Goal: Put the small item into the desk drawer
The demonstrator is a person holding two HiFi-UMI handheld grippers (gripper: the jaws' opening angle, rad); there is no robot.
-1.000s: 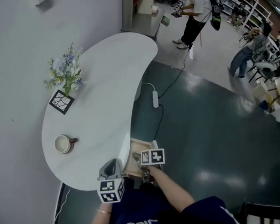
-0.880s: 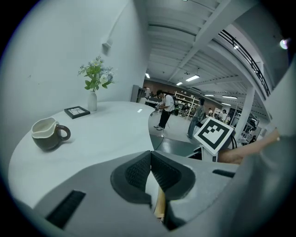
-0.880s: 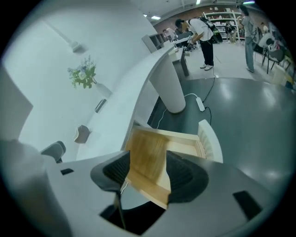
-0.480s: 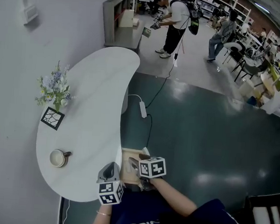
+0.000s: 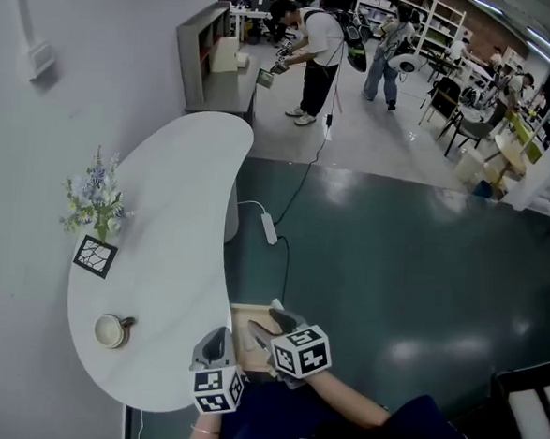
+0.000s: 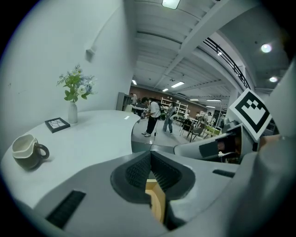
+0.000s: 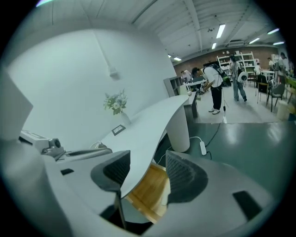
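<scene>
An open wooden drawer (image 5: 241, 338) juts out from under the front edge of the white curved desk (image 5: 171, 225). Over the drawer my right gripper (image 5: 270, 323) stands open, and its own view shows only the drawer's wood (image 7: 150, 194) between its fingers. My left gripper (image 5: 215, 336) hovers at the desk's edge just left of the drawer, shut with nothing showing between its pads (image 6: 138, 170). A strip of drawer wood (image 6: 157, 206) shows below them. I cannot make out any small item inside the drawer. A mug (image 5: 112, 330) rests on the desk to the left.
A vase of flowers (image 5: 93, 206) and a small framed picture (image 5: 95, 256) stand along the desk's wall side. A power strip (image 5: 269, 228) with its cable lies on the dark floor. People (image 5: 314, 57) stand farther back. A chair (image 5: 529, 410) is at the lower right.
The head camera has tilted up, so the desk sits lower in view. Both grippers stay by the drawer; the right one has drawn slightly back from it.
</scene>
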